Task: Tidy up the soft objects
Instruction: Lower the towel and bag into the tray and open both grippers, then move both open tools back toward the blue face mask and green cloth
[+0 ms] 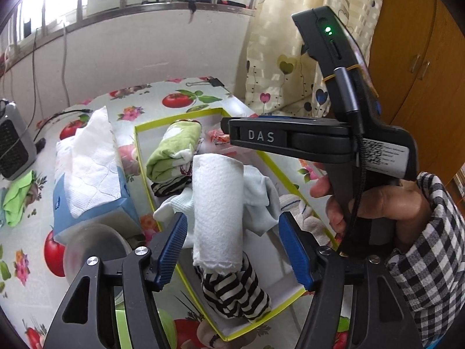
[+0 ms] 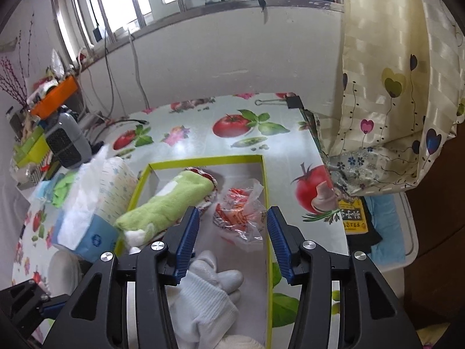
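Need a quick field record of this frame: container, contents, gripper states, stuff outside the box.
container: yellow-rimmed box, open, on the tomato-print tablecloth
contents: green rolled towel, white rolled cloth, striped cloth, white sock, red plastic bag
left gripper: open, astride the white rolled cloth, no contact visible
right gripper: open, above the box, holding nothing
outside box: tissue pack, left of it

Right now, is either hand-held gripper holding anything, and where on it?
Nothing held. The left hand-held gripper is open, straddling the white rolled towel without pad contact. The right hand-held gripper is open above the box, empty.
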Tool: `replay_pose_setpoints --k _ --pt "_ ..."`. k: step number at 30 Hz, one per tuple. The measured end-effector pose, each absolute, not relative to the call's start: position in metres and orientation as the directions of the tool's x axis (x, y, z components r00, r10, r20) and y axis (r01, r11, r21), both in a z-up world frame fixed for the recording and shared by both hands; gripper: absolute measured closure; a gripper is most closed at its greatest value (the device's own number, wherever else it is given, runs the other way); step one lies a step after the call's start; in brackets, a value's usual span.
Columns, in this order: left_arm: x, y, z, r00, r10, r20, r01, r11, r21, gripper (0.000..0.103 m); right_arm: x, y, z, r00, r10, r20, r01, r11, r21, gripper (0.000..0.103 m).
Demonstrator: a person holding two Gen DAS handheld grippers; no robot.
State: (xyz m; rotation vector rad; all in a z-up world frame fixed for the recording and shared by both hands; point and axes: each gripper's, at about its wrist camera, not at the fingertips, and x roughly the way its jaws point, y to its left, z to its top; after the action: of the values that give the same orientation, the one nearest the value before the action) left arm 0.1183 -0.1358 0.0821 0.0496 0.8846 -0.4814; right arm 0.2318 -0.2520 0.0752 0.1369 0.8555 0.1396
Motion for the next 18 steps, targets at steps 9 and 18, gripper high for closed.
replay_pose_setpoints --k 9,18 --pt "0.108 -0.127 0.086 0.541 -0.373 -0.754 0.404 0.901 -0.156 0.038 0.208 -0.245 0.083 0.661 0.141 -0.737 -0.047 0.988 0.146 0.053" --pt "0.089 -0.109 0.095 0.567 -0.359 -0.741 0.374 0.914 -0.157 0.038 0.176 -0.243 0.102 0.695 0.130 -0.708 -0.014 0.986 0.167 0.053"
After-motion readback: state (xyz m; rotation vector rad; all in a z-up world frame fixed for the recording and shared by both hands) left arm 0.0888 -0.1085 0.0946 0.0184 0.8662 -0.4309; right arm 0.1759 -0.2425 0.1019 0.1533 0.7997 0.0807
